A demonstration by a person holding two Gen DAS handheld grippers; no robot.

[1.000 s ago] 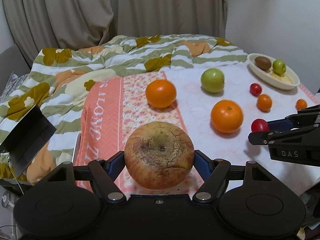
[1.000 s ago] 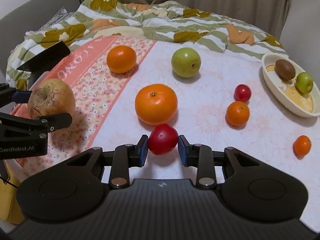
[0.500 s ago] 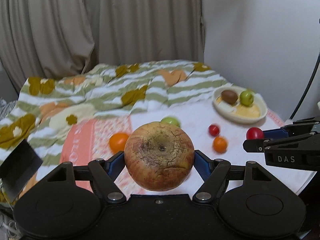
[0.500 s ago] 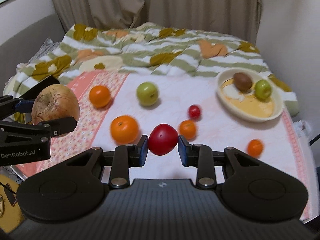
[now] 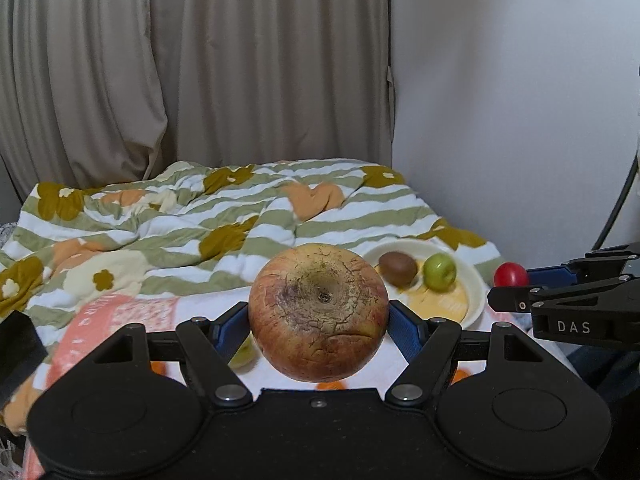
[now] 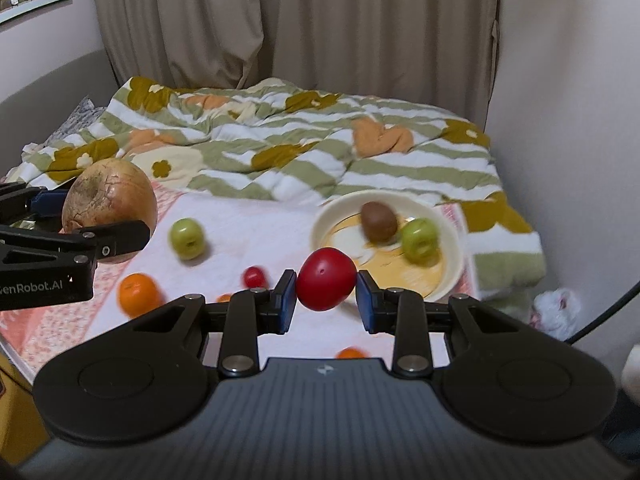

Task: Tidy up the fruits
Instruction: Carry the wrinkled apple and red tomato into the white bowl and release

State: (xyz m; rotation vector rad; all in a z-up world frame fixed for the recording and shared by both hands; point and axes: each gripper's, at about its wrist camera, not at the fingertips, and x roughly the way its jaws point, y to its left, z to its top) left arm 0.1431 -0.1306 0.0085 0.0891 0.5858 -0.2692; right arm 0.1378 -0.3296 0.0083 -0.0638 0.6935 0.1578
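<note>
The left gripper (image 5: 319, 316) was clamped on a large, cracked-skinned apple (image 5: 319, 312), held in the air between its blue pads. The right gripper (image 6: 326, 280) pinched a small red fruit (image 6: 326, 279) the same way. Ahead of both and lower, a cream dish (image 6: 454, 236) already held a kiwi (image 6: 379, 221) and a small green apple (image 6: 419, 237). The big apple looked heavy and firm, best gripped across its widest part. The red fruit seemed light, smooth and likely slippery, so a gentle squeeze at mid-height would suit it.
</note>
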